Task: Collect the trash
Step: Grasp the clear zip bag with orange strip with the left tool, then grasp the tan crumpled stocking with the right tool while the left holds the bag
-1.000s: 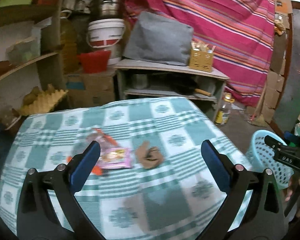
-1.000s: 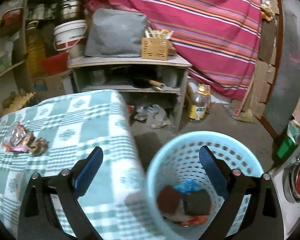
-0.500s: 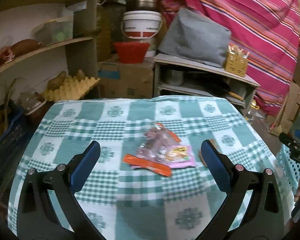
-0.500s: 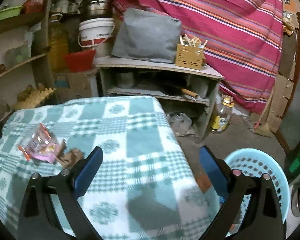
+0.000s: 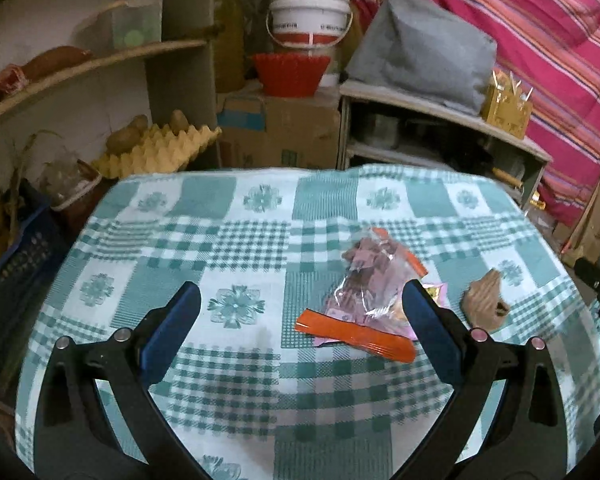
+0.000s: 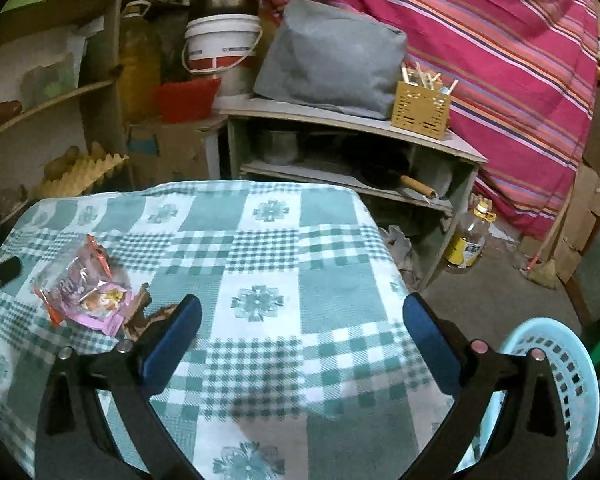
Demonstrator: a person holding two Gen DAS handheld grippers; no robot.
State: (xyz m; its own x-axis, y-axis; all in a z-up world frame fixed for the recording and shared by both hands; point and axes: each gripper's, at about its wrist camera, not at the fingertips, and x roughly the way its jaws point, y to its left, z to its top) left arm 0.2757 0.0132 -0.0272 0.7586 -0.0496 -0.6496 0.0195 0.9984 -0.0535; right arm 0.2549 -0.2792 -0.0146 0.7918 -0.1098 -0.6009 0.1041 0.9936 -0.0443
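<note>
- Your left gripper (image 5: 296, 312) hangs empty above the table (image 5: 204, 248), jaws wide apart.
- The wrappers (image 5: 366, 292) lie just ahead and right of centre, by its right finger, long axis running near-left to far-right.
- A brown scrap (image 5: 485, 299) sits just right of them.
- Your right gripper (image 6: 300, 320), also spread and empty, has both off its left side; the basket (image 6: 568, 372) is low right.
- Left looks better placed.

Teal-and-white checked tablecloth (image 5: 244, 240), orange-edged wrapper (image 5: 356, 334), light-blue basket (image 6: 572, 364).
</note>
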